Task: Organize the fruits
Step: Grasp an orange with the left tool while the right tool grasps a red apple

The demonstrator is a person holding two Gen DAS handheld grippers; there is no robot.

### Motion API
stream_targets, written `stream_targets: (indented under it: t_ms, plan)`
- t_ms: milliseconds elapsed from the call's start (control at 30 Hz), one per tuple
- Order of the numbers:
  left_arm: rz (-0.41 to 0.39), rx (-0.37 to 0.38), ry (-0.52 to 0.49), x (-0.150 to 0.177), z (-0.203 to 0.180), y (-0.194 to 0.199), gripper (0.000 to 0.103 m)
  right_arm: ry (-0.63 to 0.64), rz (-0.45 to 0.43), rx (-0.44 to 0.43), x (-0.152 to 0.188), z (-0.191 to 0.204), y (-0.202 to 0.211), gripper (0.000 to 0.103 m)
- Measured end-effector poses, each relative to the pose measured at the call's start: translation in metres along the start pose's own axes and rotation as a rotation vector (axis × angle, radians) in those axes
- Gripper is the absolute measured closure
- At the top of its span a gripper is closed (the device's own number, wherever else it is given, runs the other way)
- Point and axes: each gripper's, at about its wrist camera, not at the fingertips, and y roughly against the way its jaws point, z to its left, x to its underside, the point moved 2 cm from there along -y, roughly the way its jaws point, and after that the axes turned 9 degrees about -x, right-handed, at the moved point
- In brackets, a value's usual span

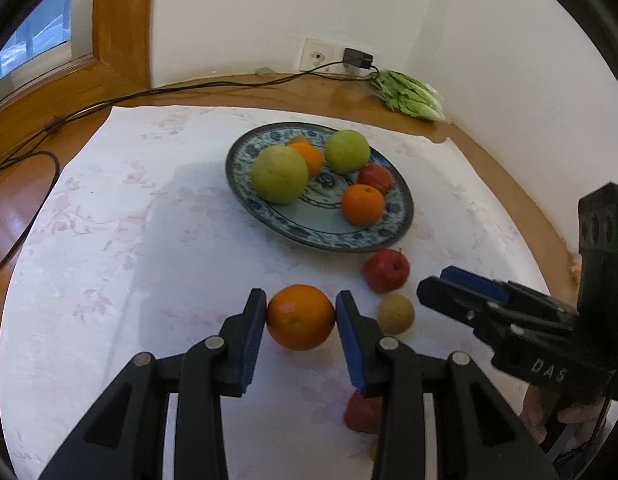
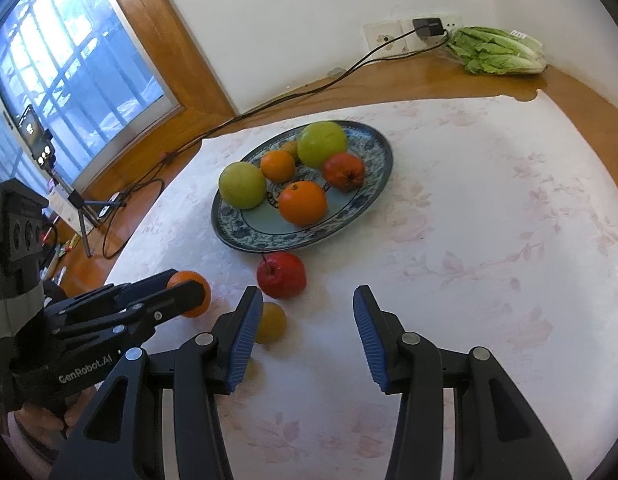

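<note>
My left gripper (image 1: 301,300) is shut on an orange (image 1: 301,322) that rests on the white cloth near the front, one blue pad pressed to each side. The right wrist view shows the same orange (image 2: 203,300) partly hidden by the left gripper (image 2: 187,282). A blue-patterned plate (image 1: 321,240) behind it holds several fruits: green ones, oranges and a red one. A red apple (image 1: 387,270) and a small brown fruit (image 1: 396,314) lie loose between plate and grippers. My right gripper (image 2: 307,300) is open above bare cloth, with nothing between its fingers.
Another red fruit (image 1: 363,412) lies partly hidden under my left gripper's right finger. A bag of lettuce (image 2: 497,52) sits in the far corner by a wall socket with a black cable. A phone on a tripod (image 2: 33,136) stands by the window on the left.
</note>
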Motion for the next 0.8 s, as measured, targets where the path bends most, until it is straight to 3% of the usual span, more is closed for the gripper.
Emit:
stream_targets:
  t_ms: [233, 633, 800]
  plan:
    - [-0.011, -0.002, 0.012, -0.001, 0.008, -0.002, 0.065, 0.007, 0.067, -0.009, -0.005, 0.009, -0.022, 0.055]
    - [-0.003, 0.007, 0.047, -0.003, 0.015, 0.004, 0.065, 0.031, 0.072, 0.028, -0.006, 0.017, -0.033, 0.055]
    - [-0.002, 0.013, 0.052, -0.005, 0.016, 0.006, 0.065, 0.039, 0.073, 0.054, -0.006, 0.02, -0.036, 0.061]
